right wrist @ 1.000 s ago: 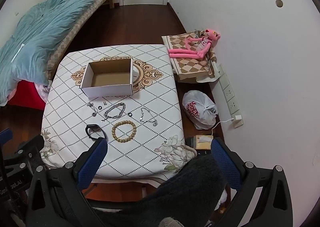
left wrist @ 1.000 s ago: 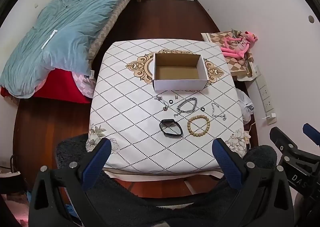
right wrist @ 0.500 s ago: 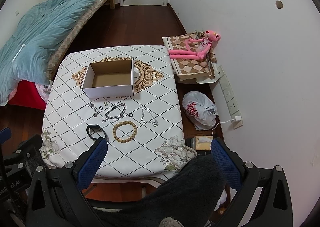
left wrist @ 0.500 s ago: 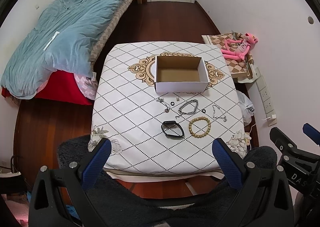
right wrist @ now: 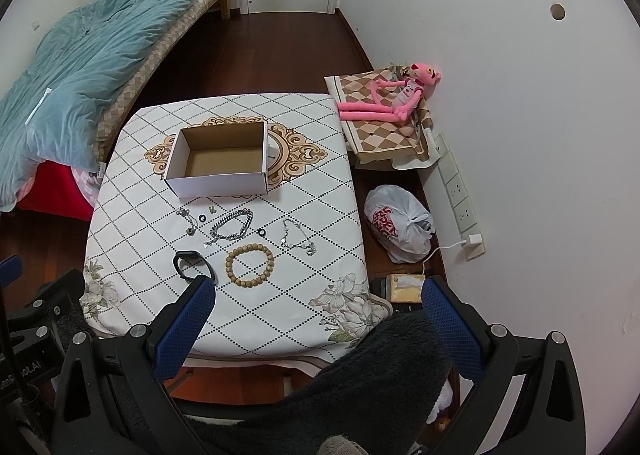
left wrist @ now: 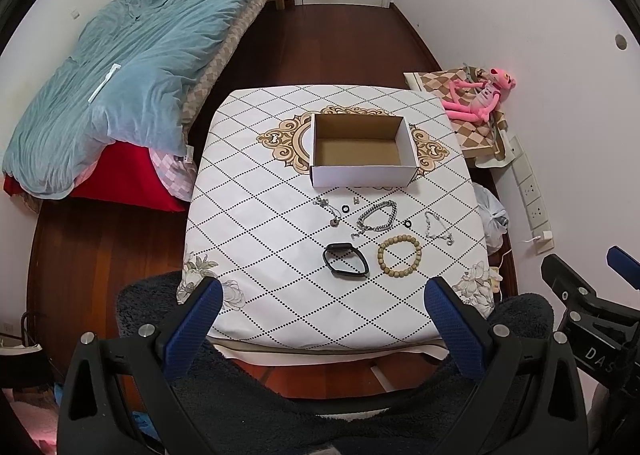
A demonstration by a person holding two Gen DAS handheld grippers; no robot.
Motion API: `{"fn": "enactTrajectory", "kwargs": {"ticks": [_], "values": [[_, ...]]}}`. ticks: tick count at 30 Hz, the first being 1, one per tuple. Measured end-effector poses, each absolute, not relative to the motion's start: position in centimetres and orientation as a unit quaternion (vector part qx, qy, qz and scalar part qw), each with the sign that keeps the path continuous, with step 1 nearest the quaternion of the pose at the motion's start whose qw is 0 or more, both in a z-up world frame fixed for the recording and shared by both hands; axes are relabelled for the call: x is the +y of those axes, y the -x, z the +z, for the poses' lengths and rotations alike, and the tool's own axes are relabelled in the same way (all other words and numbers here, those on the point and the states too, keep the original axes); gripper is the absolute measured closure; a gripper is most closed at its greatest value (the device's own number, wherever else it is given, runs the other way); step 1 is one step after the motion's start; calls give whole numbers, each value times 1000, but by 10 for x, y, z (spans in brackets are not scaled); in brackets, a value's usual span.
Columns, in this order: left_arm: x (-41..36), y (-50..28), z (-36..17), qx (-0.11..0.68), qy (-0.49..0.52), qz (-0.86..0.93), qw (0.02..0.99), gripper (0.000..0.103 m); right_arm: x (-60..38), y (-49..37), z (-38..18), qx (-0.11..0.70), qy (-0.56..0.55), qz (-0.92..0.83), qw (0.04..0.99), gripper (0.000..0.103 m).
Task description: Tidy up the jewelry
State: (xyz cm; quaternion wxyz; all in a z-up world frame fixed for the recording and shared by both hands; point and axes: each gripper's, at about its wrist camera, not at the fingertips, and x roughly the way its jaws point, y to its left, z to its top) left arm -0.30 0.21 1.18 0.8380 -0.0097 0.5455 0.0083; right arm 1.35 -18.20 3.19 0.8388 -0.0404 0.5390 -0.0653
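Pre-grasp stage, nothing boxed yet. Left hand-held gripper [left wrist: 322, 313] & right hand-held gripper [right wrist: 318, 311] both spread wide, empty, hovering off desk [left wrist: 256, 239] near edge. Jewelry [left wrist: 384, 231] loose btwn near edge & box [left wrist: 360, 153] at desk centre. Next: descend onto black band [left wrist: 345, 259], pinch, carry to box.

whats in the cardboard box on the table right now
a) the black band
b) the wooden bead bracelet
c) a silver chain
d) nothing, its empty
d: the cardboard box shows only its bare brown floor, while the wooden bead bracelet, black band and silver chain all lie on the tablecloth in front of it.
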Motion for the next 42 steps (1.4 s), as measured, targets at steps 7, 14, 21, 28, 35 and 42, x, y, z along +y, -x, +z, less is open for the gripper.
{"fn": "enactTrajectory", "kwargs": {"ticks": [7,14,21,28,35,42], "values": [[3,-1,12,545,12,6,838,0,-182,-12,34,536,40,-67,840,0],[1,2,14,544,12,7,839,0,-183,-13,38,534,41,-66,842,0],[0,2,15,543,12,7,839,0,-184,-11,39,532,41,-68,843,0],[-6,-5,18,542,11,7,840,0,-186,-11,41,530,41,-69,844,0],[-6,1,22,538,13,4,843,0,-187,-8,43,529,41,-68,845,0],[-3,5,21,537,13,4,843,0,-186,-5,44,526,42,-72,846,0]]}}
